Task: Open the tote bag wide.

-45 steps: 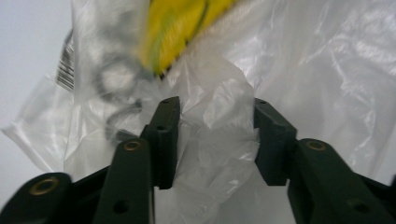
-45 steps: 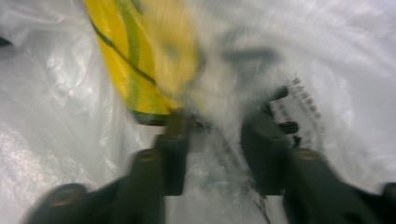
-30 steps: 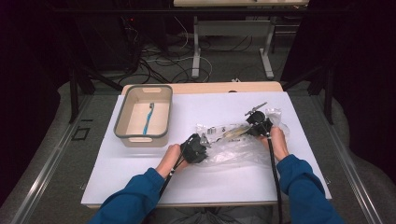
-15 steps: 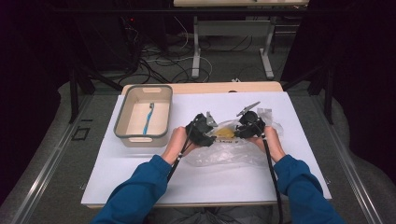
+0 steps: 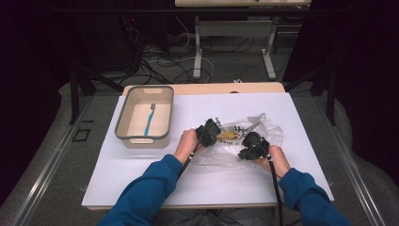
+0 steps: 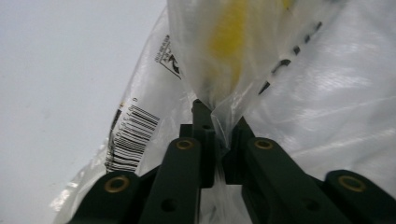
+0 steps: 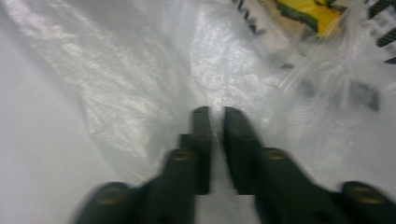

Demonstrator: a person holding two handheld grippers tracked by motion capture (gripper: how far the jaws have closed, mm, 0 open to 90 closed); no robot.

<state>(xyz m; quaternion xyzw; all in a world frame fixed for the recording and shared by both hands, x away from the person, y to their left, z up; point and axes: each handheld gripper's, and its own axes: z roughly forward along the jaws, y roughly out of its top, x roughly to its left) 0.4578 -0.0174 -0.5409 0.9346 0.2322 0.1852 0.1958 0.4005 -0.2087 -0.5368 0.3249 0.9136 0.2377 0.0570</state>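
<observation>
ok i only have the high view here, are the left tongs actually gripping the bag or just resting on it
observer: gripping. the left tongs have just closed on a fold of the clear plastic bag, with the film pinched between them.
operator: and the right ones
observer: the right tongs have just closed too, with bag film between them. that view is blurred.
operator: any print near the left grip
observer: yes, a barcode on the film, just left of the tongs in the left gripper view.
</observation>
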